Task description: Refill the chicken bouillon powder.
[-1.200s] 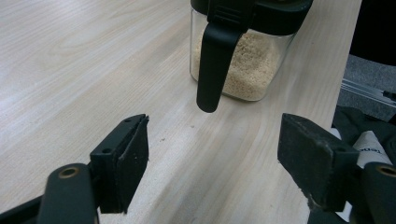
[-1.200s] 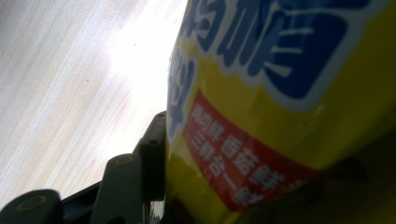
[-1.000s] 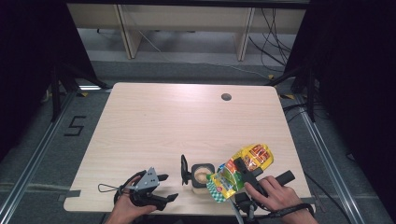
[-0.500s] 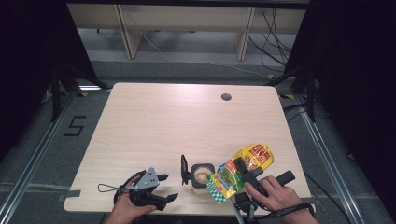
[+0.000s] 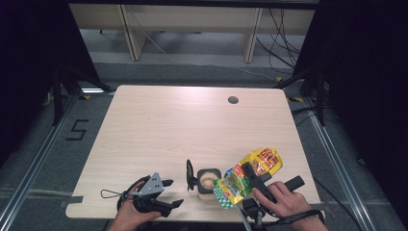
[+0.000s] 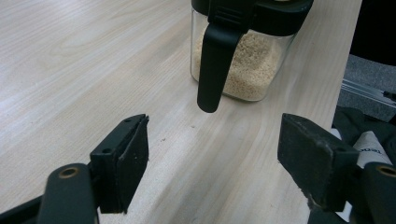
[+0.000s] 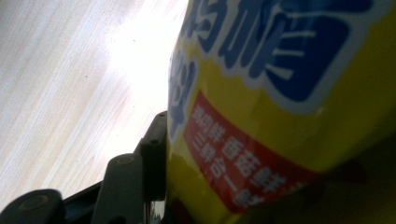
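Right claw (image 5: pixel 251 179) pinching the yellow snack bag (image 5: pixel 248 175), one black jaw pressed flat to its printed side, the bag tilted over the tabletop's (image 5: pixel 192 125) near right corner. Its lower end hangs just above the open clear jar (image 5: pixel 209 181) of pale grains at the near edge, black lid flipped up. Left claw (image 5: pixel 168 192) spread wide, empty, low over the near left edge, facing the jar.

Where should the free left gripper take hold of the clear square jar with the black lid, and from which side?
Grip the clear square jar low across its flat glass walls, from the left gripper side. The hanging black lid flap faces that gripper, so the open jaws should probably pass below its tip.
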A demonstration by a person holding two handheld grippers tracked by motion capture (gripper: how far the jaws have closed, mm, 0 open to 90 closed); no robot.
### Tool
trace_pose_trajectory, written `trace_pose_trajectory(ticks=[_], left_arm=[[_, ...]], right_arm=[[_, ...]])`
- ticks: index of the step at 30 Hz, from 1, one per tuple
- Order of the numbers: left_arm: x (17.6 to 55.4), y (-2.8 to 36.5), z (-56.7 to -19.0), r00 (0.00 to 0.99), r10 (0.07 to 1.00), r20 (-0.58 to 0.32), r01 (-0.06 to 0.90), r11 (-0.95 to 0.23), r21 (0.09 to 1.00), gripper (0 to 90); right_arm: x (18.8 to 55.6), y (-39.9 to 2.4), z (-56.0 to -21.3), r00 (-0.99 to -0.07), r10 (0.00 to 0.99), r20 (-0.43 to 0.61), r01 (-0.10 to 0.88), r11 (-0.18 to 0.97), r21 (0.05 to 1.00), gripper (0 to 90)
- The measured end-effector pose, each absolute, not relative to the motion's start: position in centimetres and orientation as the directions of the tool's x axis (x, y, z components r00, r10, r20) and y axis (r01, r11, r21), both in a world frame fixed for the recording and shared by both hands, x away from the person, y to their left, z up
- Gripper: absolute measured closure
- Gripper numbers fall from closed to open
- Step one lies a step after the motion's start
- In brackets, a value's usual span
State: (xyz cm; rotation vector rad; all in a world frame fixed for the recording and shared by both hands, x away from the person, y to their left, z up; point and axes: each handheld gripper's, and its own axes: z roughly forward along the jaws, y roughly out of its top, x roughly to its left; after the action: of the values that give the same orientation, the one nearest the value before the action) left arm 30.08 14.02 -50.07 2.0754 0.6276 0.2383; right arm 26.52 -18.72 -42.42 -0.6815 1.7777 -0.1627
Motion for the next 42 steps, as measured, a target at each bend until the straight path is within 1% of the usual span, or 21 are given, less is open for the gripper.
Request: trace_pose_trajectory(ticks=[6, 8, 9, 12, 14, 15, 18, 23, 24, 25, 27, 30, 32, 33, 34, 35, 42], left_arm=[[30.09, 14.04, -50.01, 0.852, 0.520, -0.065, 0.338, -0.450, 0.827, 24.7], [30.13, 14.06, -50.02, 0.855, 0.512, -0.076, 0.342, -0.449, 0.826, 24.7], [30.12, 13.98, -50.13, 0.852, 0.517, -0.075, 0.337, -0.435, 0.835, 24.7], [30.24, 14.12, -49.93, 0.863, 0.503, -0.044, 0.314, -0.464, 0.828, 24.7], [30.25, 14.10, -49.98, 0.864, 0.501, -0.048, 0.313, -0.460, 0.831, 24.7], [30.10, 14.05, -50.01, 0.853, 0.516, -0.075, 0.344, -0.449, 0.825, 24.7], [30.09, 14.03, -50.02, 0.853, 0.518, -0.072, 0.341, -0.447, 0.827, 24.7], [30.13, 14.01, -50.08, 0.853, 0.517, -0.075, 0.338, -0.437, 0.834, 24.7], [30.18, 14.05, -50.03, 0.857, 0.511, -0.064, 0.327, -0.445, 0.833, 24.7], [30.12, 13.99, -50.09, 0.852, 0.518, -0.076, 0.340, -0.435, 0.834, 24.7], [30.08, 14.03, -50.02, 0.851, 0.520, -0.070, 0.340, -0.446, 0.828, 24.7], [30.13, 14.03, -50.05, 0.854, 0.515, -0.076, 0.341, -0.444, 0.829, 24.7], [30.12, 14.04, -50.05, 0.854, 0.515, -0.076, 0.342, -0.444, 0.828, 24.7], [30.09, 14.04, -50.04, 0.853, 0.518, -0.073, 0.340, -0.444, 0.829, 24.7], [30.13, 14.00, -50.12, 0.853, 0.516, -0.075, 0.337, -0.436, 0.835, 24.7], [30.12, 13.99, -50.10, 0.852, 0.518, -0.076, 0.339, -0.436, 0.834, 24.7], [30.13, 14.01, -50.08, 0.853, 0.516, -0.075, 0.338, -0.437, 0.833, 24.7]], right_arm=[[26.45, -18.71, -42.38, -0.170, -0.521, -0.836, -0.353, 0.825, -0.442, 50.2], [26.45, -18.71, -42.40, -0.169, -0.521, -0.837, -0.352, 0.825, -0.442, 50.2], [26.45, -18.70, -42.38, -0.169, -0.522, -0.836, -0.353, 0.824, -0.443, 50.2], [26.44, -18.70, -42.37, -0.169, -0.520, -0.837, -0.351, 0.825, -0.442, 50.2], [26.42, -18.69, -42.30, -0.169, -0.521, -0.837, -0.351, 0.825, -0.443, 50.2], [26.41, -18.69, -42.29, -0.169, -0.521, -0.836, -0.351, 0.825, -0.443, 50.2], [26.44, -18.69, -42.37, -0.167, -0.519, -0.838, -0.351, 0.826, -0.442, 50.2], [26.50, -18.58, -42.34, -0.159, -0.543, -0.825, -0.364, 0.809, -0.462, 50.2], [26.44, -18.59, -42.42, -0.163, -0.527, -0.834, -0.356, 0.820, -0.449, 50.3], [26.42, -18.59, -42.43, -0.159, -0.527, -0.835, -0.356, 0.819, -0.450, 50.2], [26.51, -18.54, -42.28, -0.148, -0.547, -0.824, -0.364, 0.805, -0.469, 50.2], [26.45, -18.55, -42.24, -0.148, -0.550, -0.822, -0.367, 0.802, -0.471, 50.2], [26.34, -18.54, -42.32, -0.152, -0.536, -0.830, -0.357, 0.813, -0.460, 50.3], [26.42, -18.51, -42.23, -0.146, -0.549, -0.823, -0.365, 0.803, -0.471, 50.2], [26.33, -18.56, -42.37, -0.156, -0.530, -0.833, -0.354, 0.818, -0.454, 50.3], [26.43, -18.54, -42.24, -0.146, -0.550, -0.823, -0.365, 0.803, -0.471, 50.2], [26.47, -18.61, -42.21, -0.144, -0.545, -0.826, -0.360, 0.806, -0.469, 50.3]])
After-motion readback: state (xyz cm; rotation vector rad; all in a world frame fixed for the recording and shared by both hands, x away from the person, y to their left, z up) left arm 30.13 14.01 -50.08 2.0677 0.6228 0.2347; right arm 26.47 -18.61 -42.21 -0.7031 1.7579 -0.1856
